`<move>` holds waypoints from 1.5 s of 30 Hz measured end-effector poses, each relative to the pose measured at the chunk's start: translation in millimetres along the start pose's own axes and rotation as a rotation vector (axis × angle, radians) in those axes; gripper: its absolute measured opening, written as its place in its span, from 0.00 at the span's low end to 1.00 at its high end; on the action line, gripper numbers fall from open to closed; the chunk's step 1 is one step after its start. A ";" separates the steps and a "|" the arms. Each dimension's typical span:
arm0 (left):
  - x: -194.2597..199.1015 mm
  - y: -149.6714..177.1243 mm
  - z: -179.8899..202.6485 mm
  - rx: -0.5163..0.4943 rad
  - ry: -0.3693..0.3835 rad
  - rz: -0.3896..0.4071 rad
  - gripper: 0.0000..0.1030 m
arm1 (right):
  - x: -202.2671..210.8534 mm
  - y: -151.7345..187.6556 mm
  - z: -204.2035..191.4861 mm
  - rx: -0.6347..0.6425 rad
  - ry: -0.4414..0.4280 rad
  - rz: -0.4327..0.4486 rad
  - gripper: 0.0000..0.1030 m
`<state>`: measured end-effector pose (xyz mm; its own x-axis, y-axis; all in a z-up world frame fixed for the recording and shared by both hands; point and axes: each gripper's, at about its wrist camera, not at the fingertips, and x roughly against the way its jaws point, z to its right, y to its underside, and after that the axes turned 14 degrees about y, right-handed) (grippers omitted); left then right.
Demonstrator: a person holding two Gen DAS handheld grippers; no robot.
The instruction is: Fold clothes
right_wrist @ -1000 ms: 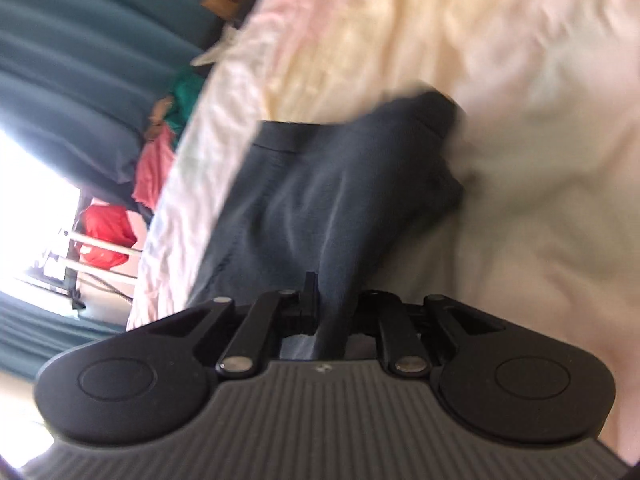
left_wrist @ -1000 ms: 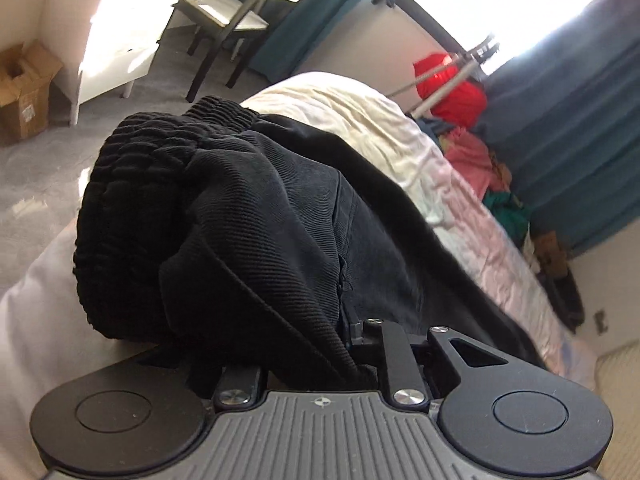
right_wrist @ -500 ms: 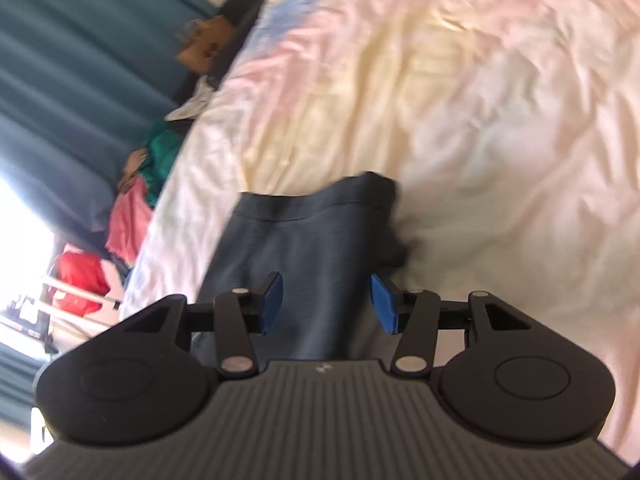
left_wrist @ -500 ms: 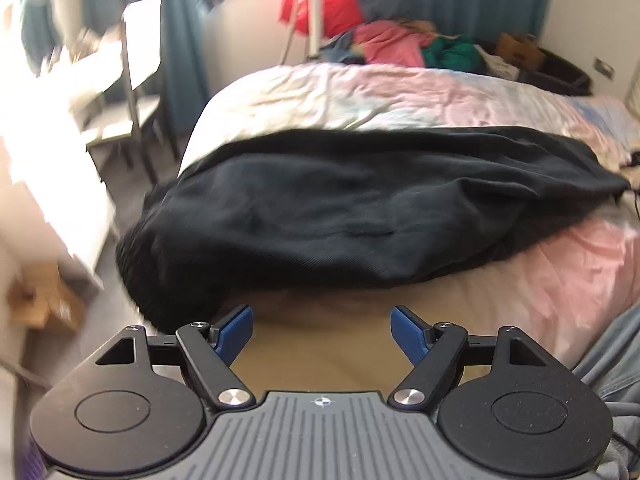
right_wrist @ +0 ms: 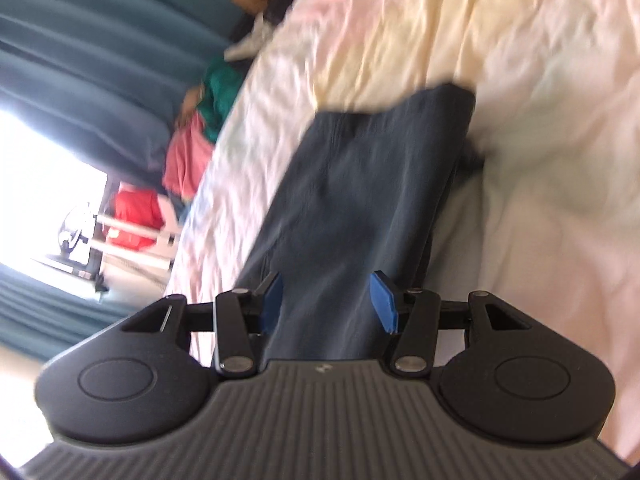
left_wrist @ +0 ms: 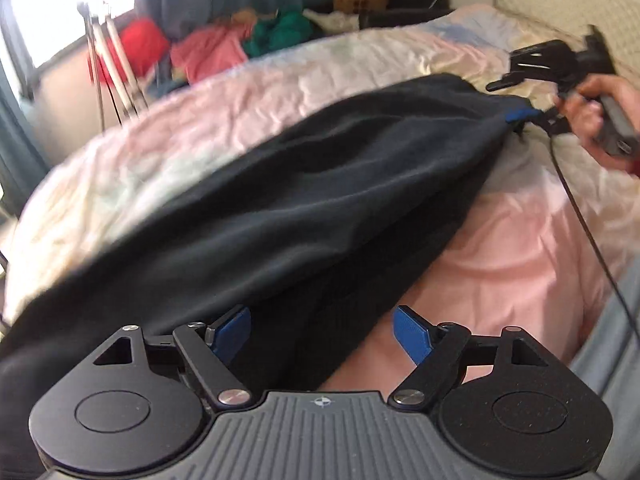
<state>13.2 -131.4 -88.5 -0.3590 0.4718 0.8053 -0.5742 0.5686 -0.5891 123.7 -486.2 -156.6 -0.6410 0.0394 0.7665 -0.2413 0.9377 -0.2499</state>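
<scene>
— Trousers (left_wrist: 320, 184), dark and ribbed like corduroy, lie stretched in a long band across the bed's rumpled pastel sheet (left_wrist: 520, 248).

— Where are the hands?

— The left gripper (left_wrist: 322, 334) tilts down over the near end, its blue pads (left_wrist: 412, 334) spread wide, nothing pinched; the cloth's edge only passes beneath them. At the far end a bare hand (left_wrist: 596, 108) wraps the right gripper's handle.

— And that gripper?

— The right gripper (right_wrist: 328, 306) angles down over the fabric, which runs smooth and folded under it. Its pads (right_wrist: 384, 306) stand about half apart, clear of the cloth.

— Anything else?

— A thin black cable (left_wrist: 580, 216) trails over the sheet.
</scene>
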 end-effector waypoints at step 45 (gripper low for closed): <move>-61.5 6.4 -14.3 -0.161 -0.195 0.064 0.75 | -21.0 24.7 -9.7 -0.226 -0.049 -0.049 0.50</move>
<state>42.2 -147.1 -142.8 -0.5346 0.3804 0.7546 -0.4266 0.6494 -0.6295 138.2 -460.6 -173.1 -0.6687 -0.0196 0.7432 -0.1070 0.9918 -0.0701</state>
